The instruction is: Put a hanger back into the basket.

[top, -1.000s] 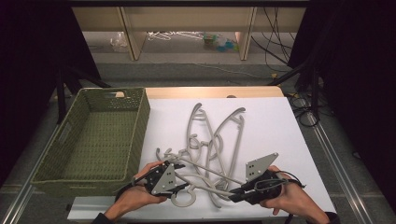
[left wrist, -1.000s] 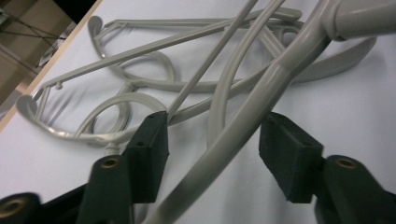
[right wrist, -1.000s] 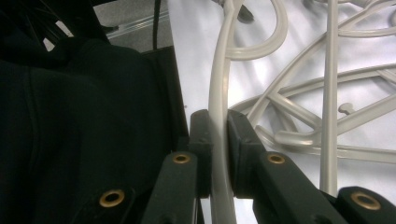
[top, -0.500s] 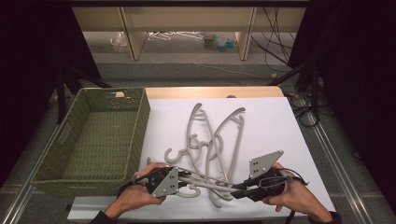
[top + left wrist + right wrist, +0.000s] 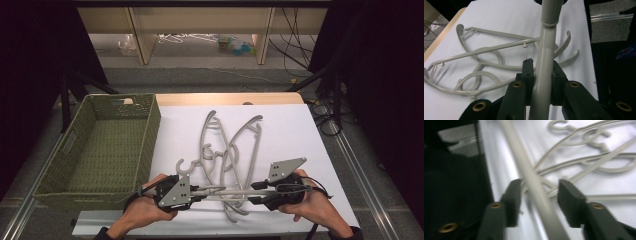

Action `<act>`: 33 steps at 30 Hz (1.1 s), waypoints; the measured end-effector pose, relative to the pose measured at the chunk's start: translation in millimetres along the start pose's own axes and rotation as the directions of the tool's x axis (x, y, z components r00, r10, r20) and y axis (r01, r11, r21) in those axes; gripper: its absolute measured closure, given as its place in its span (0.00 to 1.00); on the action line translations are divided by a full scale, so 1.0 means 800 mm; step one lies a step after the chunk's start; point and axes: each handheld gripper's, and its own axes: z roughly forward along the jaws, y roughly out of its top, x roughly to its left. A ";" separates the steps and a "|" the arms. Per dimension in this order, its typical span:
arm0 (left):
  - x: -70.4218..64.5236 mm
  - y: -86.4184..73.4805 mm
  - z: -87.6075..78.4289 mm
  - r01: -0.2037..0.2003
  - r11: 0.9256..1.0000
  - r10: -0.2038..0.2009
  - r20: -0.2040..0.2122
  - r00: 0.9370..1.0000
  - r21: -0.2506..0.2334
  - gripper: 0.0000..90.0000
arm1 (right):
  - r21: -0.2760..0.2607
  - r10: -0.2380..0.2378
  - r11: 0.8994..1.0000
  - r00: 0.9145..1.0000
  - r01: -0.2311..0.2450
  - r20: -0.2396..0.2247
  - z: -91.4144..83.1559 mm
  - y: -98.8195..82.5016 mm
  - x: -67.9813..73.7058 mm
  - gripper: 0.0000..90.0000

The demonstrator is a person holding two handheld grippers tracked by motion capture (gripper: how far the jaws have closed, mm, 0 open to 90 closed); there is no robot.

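A grey plastic hanger [image 5: 227, 190] has its straight bar running between my two grippers near the table's front edge. My left gripper [image 5: 200, 191] is shut on that bar, and the left gripper view shows the bar [image 5: 546, 55] clamped between its pads [image 5: 527, 72]. My right gripper [image 5: 252, 192] holds its jaws apart around the other end. They have just been opening. In the right gripper view the bar [image 5: 531, 180] passes between the pads [image 5: 569, 200] with a gap on each side. Several more grey hangers [image 5: 230, 145] lie tangled on the white table behind.
A green woven basket [image 5: 152, 125] stands at the left of the white table top [image 5: 295, 130], its inside bare. Beyond the table's wooden far edge are shelves and cables on the floor. Metal rails run along both sides.
My left gripper has closed on the hanger bar and lifted it slightly. My right gripper, shut on the bar before, has opened its jaws and stayed in place.
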 end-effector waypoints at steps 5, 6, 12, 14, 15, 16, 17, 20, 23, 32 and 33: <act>0.002 0.005 -0.011 0.072 0.997 -0.072 -0.019 0.997 0.001 0.86 | -0.109 0.067 0.992 0.993 -0.055 0.101 -0.011 0.007 0.000 0.40; 0.002 0.005 -0.011 0.072 0.997 -0.072 -0.019 0.997 0.001 0.86 | -0.109 0.067 0.992 0.993 -0.055 0.101 -0.011 0.007 0.000 0.40; 0.008 0.008 -0.025 0.145 0.989 -0.145 -0.026 0.989 -0.005 0.87 | -0.289 0.130 0.953 0.983 -0.089 0.127 -0.029 0.016 -0.001 0.32; 0.008 0.009 -0.026 0.149 0.989 -0.149 -0.023 0.989 0.002 0.87 | -0.300 0.140 0.949 0.984 -0.102 0.110 -0.030 0.016 0.000 0.32; 0.007 0.009 -0.025 0.152 0.988 -0.152 -0.028 0.988 -0.004 0.87 | -0.306 0.143 0.946 0.983 -0.103 0.111 -0.031 0.016 0.000 0.31; 0.007 0.010 -0.026 0.149 0.989 -0.149 -0.021 0.989 0.002 0.87 | -0.317 0.145 0.942 0.985 -0.107 0.098 -0.032 0.017 0.000 0.31; 0.007 0.010 -0.026 0.149 0.989 -0.149 -0.021 0.989 0.002 0.87 | -0.338 0.156 0.934 0.983 -0.113 0.102 -0.033 0.018 0.000 0.31; 0.004 0.014 -0.025 0.171 0.985 -0.171 -0.007 0.985 0.003 0.88 | -0.354 0.169 0.927 0.981 -0.126 0.093 -0.037 0.020 -0.003 0.30; 0.005 0.013 -0.025 0.172 0.985 -0.172 -0.029 0.985 0.030 0.88 | -0.349 0.171 0.929 0.978 -0.120 0.118 -0.040 0.019 -0.003 0.30; 0.022 0.012 -0.050 0.335 0.941 -0.333 -0.053 0.942 0.051 0.88 | -0.305 0.160 0.946 0.977 -0.110 0.143 -0.033 0.015 0.003 0.30; 0.024 0.014 -0.055 0.347 0.936 -0.344 -0.064 0.937 0.054 0.88 | -0.292 0.163 0.949 0.978 -0.118 0.134 -0.031 0.014 0.005 0.30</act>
